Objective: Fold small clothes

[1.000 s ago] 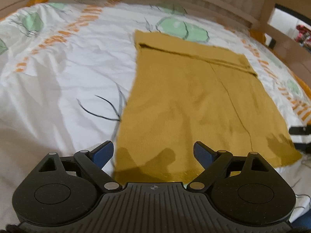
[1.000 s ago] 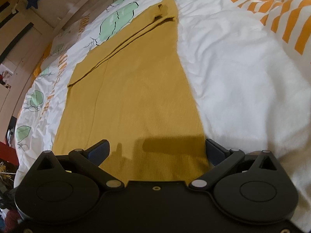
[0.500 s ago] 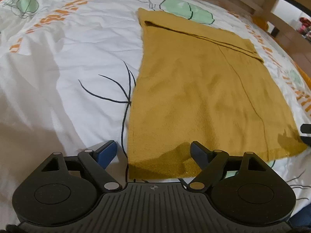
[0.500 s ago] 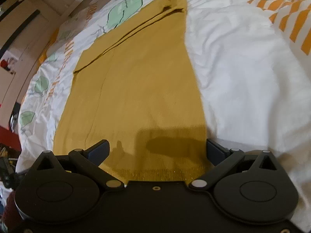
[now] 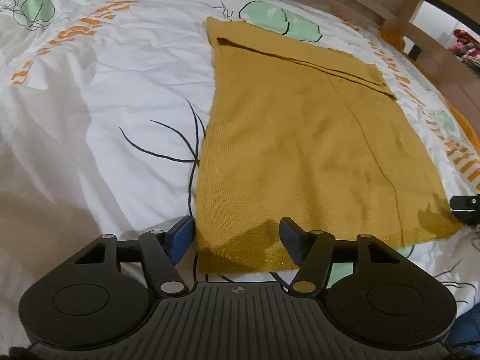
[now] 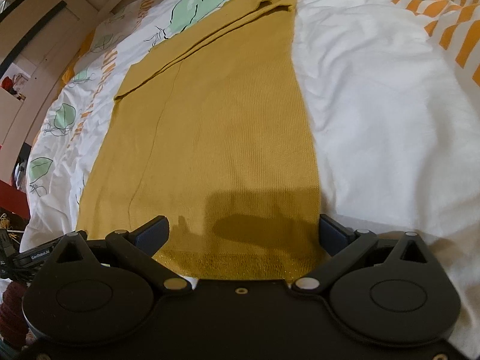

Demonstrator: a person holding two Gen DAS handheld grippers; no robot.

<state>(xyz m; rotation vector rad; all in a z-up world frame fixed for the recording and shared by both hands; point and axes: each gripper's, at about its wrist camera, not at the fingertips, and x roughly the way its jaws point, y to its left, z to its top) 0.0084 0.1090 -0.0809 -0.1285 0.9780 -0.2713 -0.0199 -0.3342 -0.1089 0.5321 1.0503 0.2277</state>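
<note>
Mustard cloth (image 5: 300,150) flat on bedsheet (image 5: 105,90). Left gripper (image 5: 237,240) closing around lower-left corner, not clamped. Right gripper (image 6: 243,237) spread wide, straddling lower hem.

A white duvet (image 5: 99,96) printed with green leaves and orange stripes spreads ahead of the tongs, a wooden bed frame (image 5: 420,30) rising beyond it.

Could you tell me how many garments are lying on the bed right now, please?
1: a mustard knit garment spread flat on the patterned duvet, its near hem between both tools. Any others would be outside the views.
</note>
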